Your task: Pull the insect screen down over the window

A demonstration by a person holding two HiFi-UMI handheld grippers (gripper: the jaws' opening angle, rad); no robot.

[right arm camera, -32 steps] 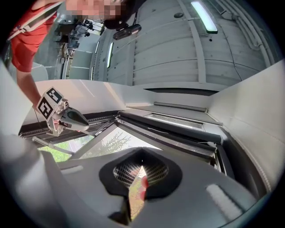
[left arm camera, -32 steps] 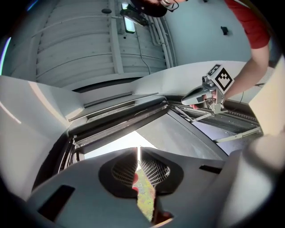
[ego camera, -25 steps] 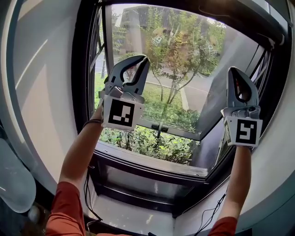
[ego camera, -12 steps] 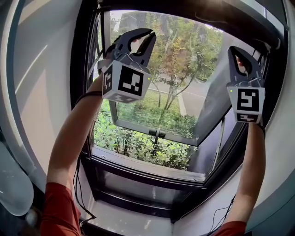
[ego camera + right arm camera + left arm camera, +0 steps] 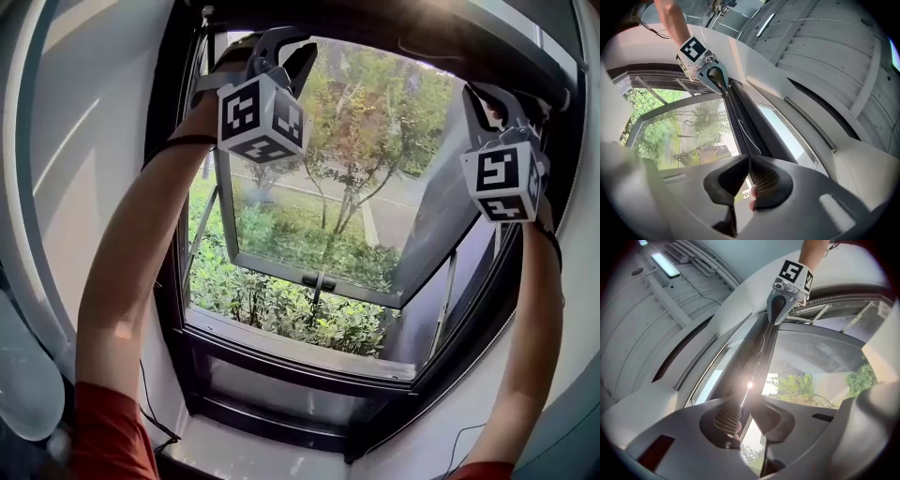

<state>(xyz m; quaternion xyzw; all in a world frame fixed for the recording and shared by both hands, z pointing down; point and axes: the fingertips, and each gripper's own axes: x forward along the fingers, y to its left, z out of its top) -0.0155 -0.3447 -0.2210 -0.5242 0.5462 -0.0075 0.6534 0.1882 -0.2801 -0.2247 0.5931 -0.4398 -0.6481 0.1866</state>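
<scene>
The insect screen is rolled up in a dark rail (image 5: 394, 30) along the top of the window frame, and no mesh covers the glass. Both arms reach up to it. My left gripper (image 5: 284, 44) sits at the rail's left end. Its jaws have just been opening, and a narrow gap between the pads (image 5: 725, 419) holds nothing. In the left gripper view the rail (image 5: 754, 357) runs ahead to my right gripper (image 5: 776, 318). My right gripper (image 5: 484, 92) is shut and empty at the rail's right end (image 5: 746, 123). My left gripper (image 5: 722, 86) shows at the rail's far end there.
The casement sash (image 5: 281, 268) stands swung outward, with a dark handle (image 5: 319, 281) on its bottom bar. Trees and shrubs lie outside. A black cable (image 5: 150, 417) hangs by the lower left of the frame. A ceiling light (image 5: 665, 265) glows above.
Both grippers have risen from mid-window height to the top of the frame, and each has rolled so that its marker cube shows other faces. The left jaws have parted slightly.
</scene>
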